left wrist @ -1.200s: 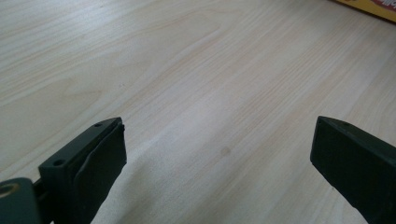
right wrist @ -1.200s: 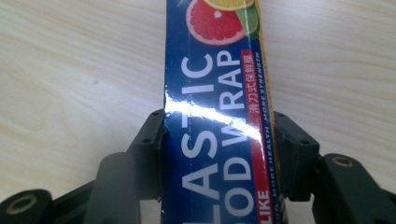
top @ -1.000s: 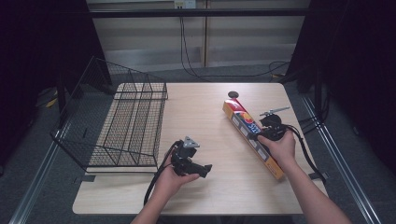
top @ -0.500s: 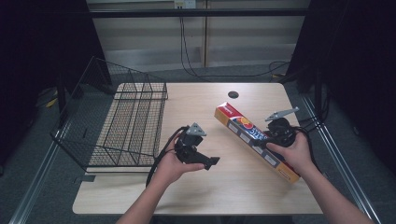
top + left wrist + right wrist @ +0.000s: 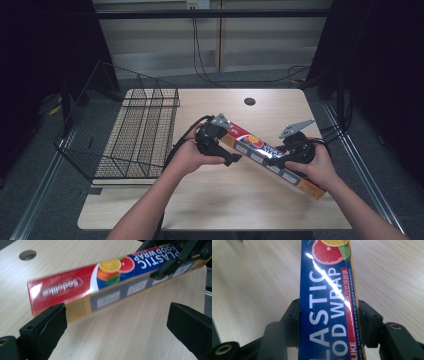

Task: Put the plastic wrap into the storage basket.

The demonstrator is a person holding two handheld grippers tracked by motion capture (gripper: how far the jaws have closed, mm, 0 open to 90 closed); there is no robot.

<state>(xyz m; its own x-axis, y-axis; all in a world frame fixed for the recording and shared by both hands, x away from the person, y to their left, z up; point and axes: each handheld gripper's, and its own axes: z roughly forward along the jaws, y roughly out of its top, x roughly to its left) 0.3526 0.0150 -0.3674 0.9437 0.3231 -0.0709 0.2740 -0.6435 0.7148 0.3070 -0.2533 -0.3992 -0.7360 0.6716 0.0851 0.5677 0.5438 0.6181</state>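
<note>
A long box of plastic food wrap (image 5: 252, 145), red at one end and blue along its middle, hangs slanted above the wooden table (image 5: 225, 210). My right gripper (image 5: 281, 161) is shut on its blue middle part; in the right gripper view both pads (image 5: 293, 322) press the sides of the box (image 5: 324, 290). My left gripper (image 5: 227, 151) is open at the red end. In the left gripper view its jaws stand wide apart, and the box (image 5: 112, 272) passes just beyond them, its red end near the left jaw. The right gripper (image 5: 180, 257) clamps the box further along.
A black wire basket (image 5: 135, 135) stands on the table's left side, partly over the edge. A round cable hole (image 5: 249, 101) lies at the table's far middle. Cables trail from both grippers. Bare wood spreads in front of the hands.
The box has come off the table and swung, its red end now pointing left. Both hands rose. The left gripper moved right, up to the box's red end.
</note>
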